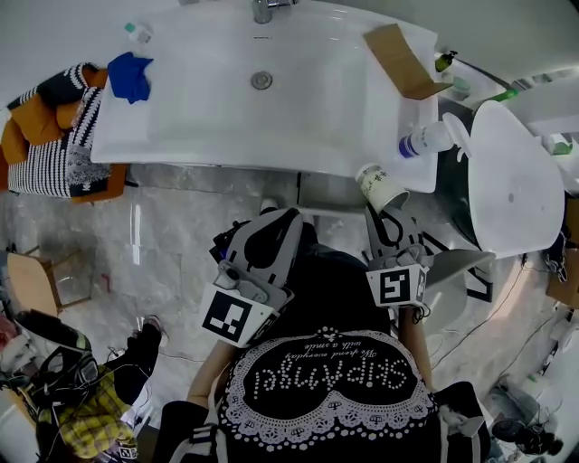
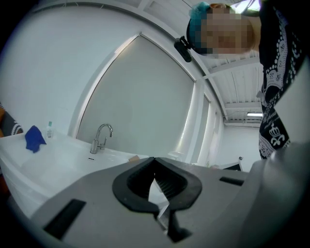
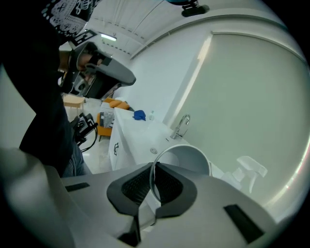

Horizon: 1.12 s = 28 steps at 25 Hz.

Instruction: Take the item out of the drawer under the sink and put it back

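Sink [image 1: 226,108] fills the top of the head view, with the tap [image 1: 262,9] at twelve o'clock. A blue cloth [image 1: 130,76] lies on the sink at ten o'clock. A brown card [image 1: 403,61] lies on it at one o'clock. A spray bottle [image 1: 425,141] lies on its side at two o'clock, near the sink's right end. The right gripper [image 1: 384,214] holds a white paper cup [image 1: 378,186] by its rim, right at the front edge of the sink. The cup is tipped on its side. The left gripper [image 1: 271,217] is just to the left of it, at about seven o'clock from the cup.

In the left gripper view, the left gripper [image 2: 155,162] has its jaws pressed together with nothing between them. The tap [image 2: 102,137] is at ten o'clock and the blue cloth [image 2: 34,138] is at nine o'clock.

In the right gripper view, the right gripper [image 3: 154,169] pinches the thin wall of the paper cup [image 3: 189,159], one jaw inside the cup and one outside. The cup's open mouth faces the camera. The tap [image 3: 182,126] stands at twelve o'clock from the cup, and the spray bottle [image 3: 249,170] is at three o'clock.
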Available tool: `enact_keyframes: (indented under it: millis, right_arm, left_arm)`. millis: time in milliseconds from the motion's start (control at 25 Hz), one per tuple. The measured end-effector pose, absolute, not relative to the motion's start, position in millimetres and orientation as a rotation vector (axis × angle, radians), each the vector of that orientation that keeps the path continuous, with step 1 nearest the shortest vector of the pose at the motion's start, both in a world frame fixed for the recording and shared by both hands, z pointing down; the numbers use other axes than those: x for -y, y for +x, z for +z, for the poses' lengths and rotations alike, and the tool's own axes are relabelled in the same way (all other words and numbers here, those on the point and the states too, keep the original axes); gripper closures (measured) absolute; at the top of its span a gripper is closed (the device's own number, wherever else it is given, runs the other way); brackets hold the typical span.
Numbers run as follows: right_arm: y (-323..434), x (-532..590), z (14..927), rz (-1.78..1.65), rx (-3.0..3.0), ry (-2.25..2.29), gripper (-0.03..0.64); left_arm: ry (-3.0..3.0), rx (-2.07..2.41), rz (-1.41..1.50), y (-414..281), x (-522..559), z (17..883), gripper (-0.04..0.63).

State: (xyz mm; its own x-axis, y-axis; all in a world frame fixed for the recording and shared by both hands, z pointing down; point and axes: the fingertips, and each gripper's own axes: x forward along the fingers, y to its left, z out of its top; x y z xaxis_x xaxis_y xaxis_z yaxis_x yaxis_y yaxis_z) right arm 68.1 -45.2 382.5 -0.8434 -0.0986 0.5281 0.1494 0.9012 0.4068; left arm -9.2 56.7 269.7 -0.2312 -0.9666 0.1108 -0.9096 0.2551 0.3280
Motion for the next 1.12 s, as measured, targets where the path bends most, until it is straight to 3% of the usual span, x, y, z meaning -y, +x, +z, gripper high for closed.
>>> enact_keyframes:
  millis: [360, 1120]
  right_arm:
    - [72, 38, 415, -0.788, 2.341, -0.22, 0.592]
    - [77, 17, 460, -0.849, 2.21, -0.477, 0.592]
  left_arm:
    - [1.713, 2.242, -0.277, -5, -56, 271, 0.591]
    - [1.72, 2.3, -0.298, -4, -64, 267, 0.591]
